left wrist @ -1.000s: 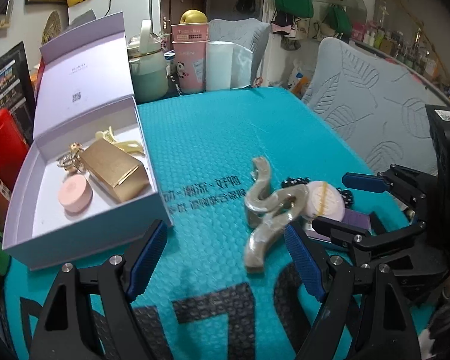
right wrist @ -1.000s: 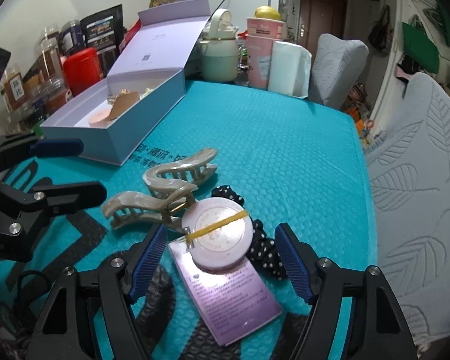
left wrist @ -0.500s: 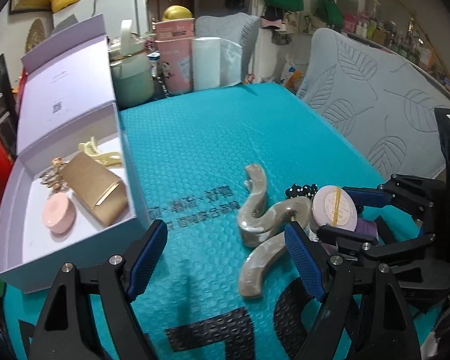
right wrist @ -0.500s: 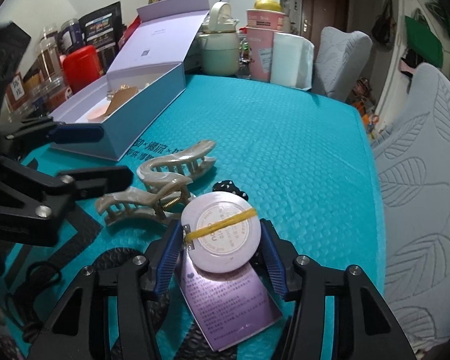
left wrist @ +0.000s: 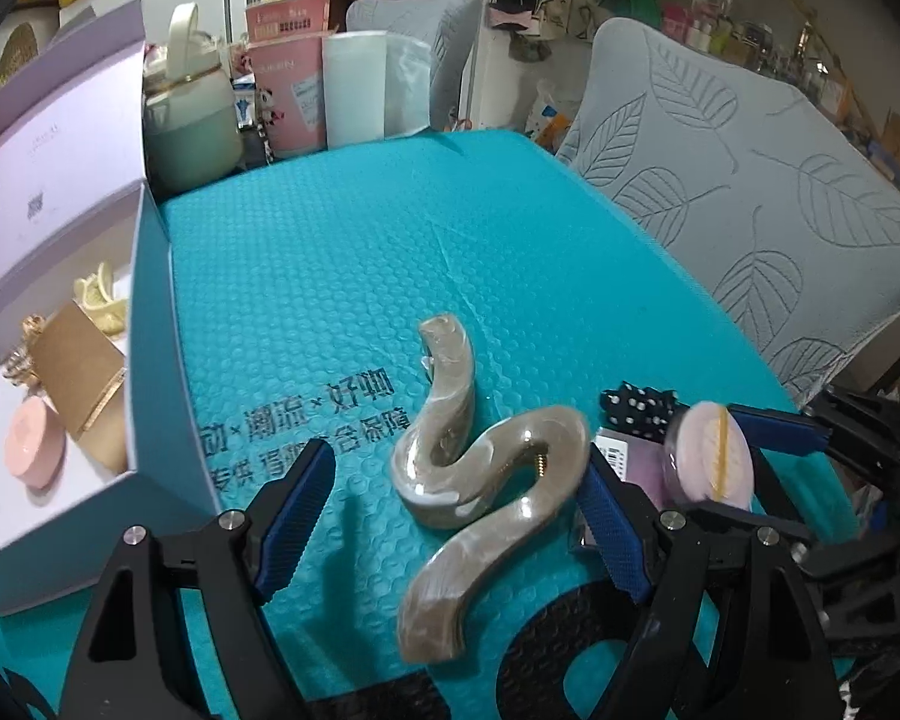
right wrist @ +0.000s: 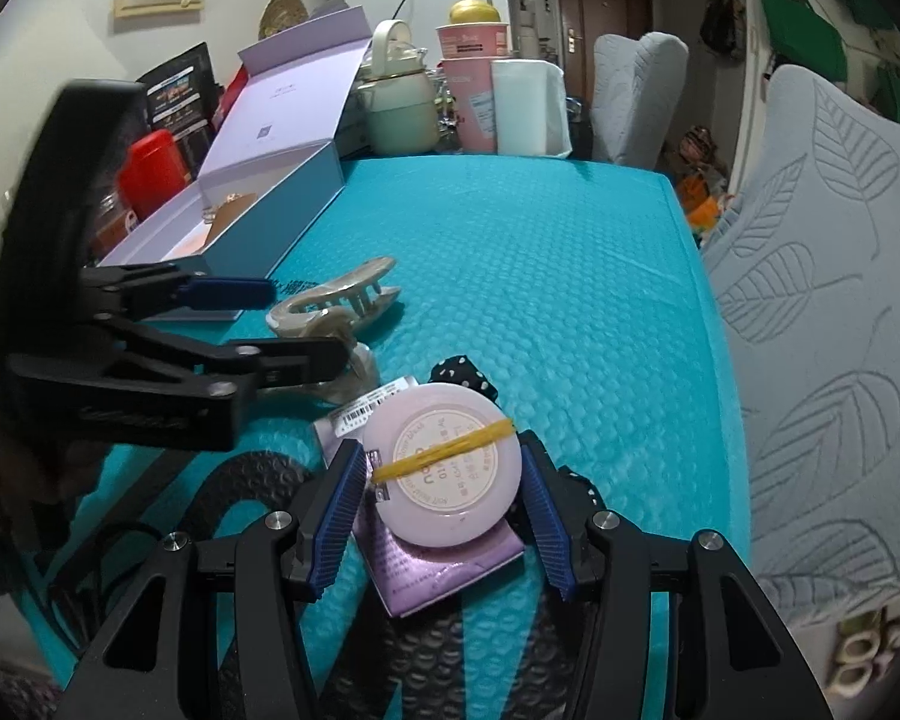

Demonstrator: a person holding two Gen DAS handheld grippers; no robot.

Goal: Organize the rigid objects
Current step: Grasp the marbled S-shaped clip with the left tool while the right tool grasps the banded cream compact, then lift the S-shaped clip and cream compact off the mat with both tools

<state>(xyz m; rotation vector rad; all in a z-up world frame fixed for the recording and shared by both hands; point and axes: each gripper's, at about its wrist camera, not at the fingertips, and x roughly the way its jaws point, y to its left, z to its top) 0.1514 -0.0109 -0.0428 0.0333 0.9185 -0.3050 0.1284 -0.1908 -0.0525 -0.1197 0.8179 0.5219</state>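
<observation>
Teal bubble-textured matting (left wrist: 342,252) covers the table, with a leaf-patterned grey chair (left wrist: 750,192) on one side and an open lilac gift box (left wrist: 150,360) on the other; every position below is given relative to that box. Inside the box lie a gold case (left wrist: 81,372), a pink round tin (left wrist: 33,441) and a pale yellow clip (left wrist: 102,297). The right gripper (right wrist: 444,480) is clenched on the round lilac compact (right wrist: 450,468), its blue pads pressed against opposite edges of the disc. A yellow elastic band (right wrist: 444,450) crosses the lid, and in the left wrist view the disc stands tilted up on edge, apparently raised clear of the purple packet (right wrist: 438,564) and the black dotted scrunchie (left wrist: 642,411) beneath it, well apart from the box across the mat. Being round, the compact has no long axis; the band runs roughly from pad to pad, and the lid faces up toward the right wrist camera. The left gripper (left wrist: 450,516) is released, its fingers spread on either side of the beige S-shaped claw clip (left wrist: 486,474), which lies on the mat between the box and the compact, its long axis running away from the camera and its teeth, in the right wrist view, turned away from the box. Judged step: the compact is grasped and ready for transfer. The next move calls for carrying it over the near wall of the box and setting it flat in the free floor beside the pink tin, keeping clear of the left gripper.
</observation>
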